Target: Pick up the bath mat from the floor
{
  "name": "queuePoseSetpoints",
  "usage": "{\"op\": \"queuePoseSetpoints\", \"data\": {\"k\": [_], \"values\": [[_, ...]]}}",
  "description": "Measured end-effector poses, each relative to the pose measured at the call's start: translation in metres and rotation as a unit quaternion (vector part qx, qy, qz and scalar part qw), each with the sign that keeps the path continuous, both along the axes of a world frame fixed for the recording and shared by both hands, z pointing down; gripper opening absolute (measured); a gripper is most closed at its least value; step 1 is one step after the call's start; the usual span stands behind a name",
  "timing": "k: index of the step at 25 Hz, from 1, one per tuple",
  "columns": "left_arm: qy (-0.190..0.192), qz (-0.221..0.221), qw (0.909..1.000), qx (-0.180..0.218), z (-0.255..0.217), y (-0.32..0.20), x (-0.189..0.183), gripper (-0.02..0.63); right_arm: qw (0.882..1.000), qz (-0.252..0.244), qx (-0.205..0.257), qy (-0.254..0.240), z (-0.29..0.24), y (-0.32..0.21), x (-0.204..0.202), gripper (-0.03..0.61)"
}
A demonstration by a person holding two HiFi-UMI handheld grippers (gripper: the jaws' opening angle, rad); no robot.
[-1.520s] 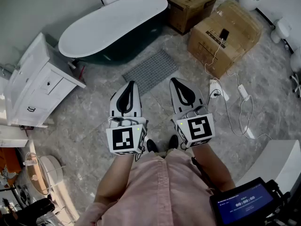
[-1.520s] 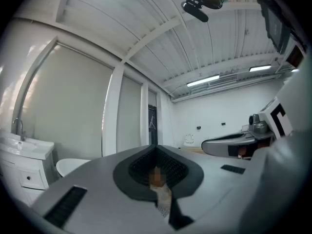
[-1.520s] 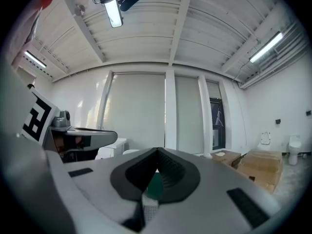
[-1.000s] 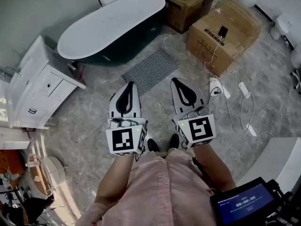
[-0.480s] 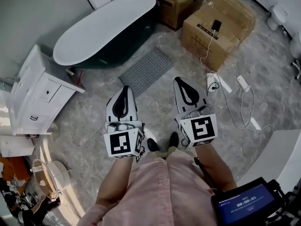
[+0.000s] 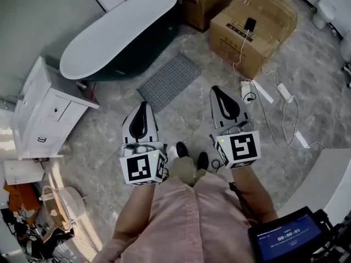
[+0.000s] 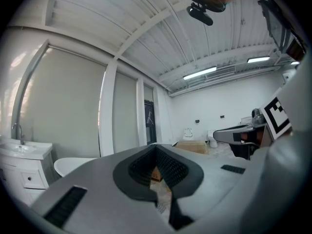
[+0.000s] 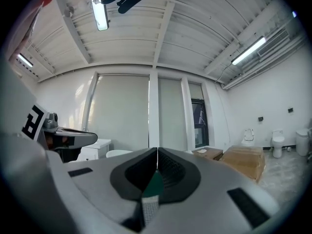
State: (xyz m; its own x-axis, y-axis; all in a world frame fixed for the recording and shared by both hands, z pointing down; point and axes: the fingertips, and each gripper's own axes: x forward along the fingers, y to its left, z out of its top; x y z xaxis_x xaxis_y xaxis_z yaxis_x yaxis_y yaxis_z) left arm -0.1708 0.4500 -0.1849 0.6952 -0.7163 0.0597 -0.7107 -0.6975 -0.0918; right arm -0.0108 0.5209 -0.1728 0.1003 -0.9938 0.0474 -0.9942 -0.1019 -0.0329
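Note:
The grey textured bath mat [image 6: 169,80] lies flat on the marble floor in front of the bathtub [image 6: 118,33], seen in the head view. My left gripper [image 6: 142,105] and right gripper [image 6: 218,90] are held side by side at waist height, pointing level toward the mat and well short of it. Both are shut with nothing between the jaws. In the left gripper view the left gripper [image 7: 157,148] has its jaws meeting at the tips; in the right gripper view the right gripper [image 8: 157,151] does the same. A strip of the mat shows through the gap behind the right jaws.
A white vanity cabinet [image 6: 44,114] stands at the left. Two cardboard boxes [image 6: 253,27] sit beyond the mat at the right, with a phone on one and white cables and a power strip [image 6: 253,91] trailing over the floor. A tablet screen [image 6: 288,238] is at the lower right.
The view has advanced toward the mat and tub. Both grippers stay shut and side by side; the right one has shifted slightly right and forward. A shoe has stepped forward between them.

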Motion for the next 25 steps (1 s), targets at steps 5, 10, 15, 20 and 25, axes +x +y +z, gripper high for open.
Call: {"op": "queuePoseSetpoints", "data": {"k": [5,10,15,20,25], "values": [[-0.01,0.0,0.9999,-0.008,0.024,-0.023,0.026,0.025,1.0,0.013,-0.01,-0.003,0.023,-0.02,0.034,0.018],[-0.009,0.005,0.9996,-0.026,0.036,-0.053,0.028,0.025,0.999,0.024,-0.026,0.0,0.027,-0.041,0.04,0.018],[-0.001,0.015,0.9996,-0.025,0.031,-0.076,0.035,0.025,0.999,0.027,-0.028,0.008,0.022,-0.059,0.042,0.018],[0.002,0.015,0.9995,-0.028,0.032,-0.118,0.041,0.025,0.999,0.025,-0.032,0.011,0.021,-0.098,0.045,0.018],[0.006,0.017,0.9996,-0.021,0.022,-0.151,0.053,0.025,0.999,0.023,-0.021,0.017,0.006,-0.134,0.056,0.018]]}}
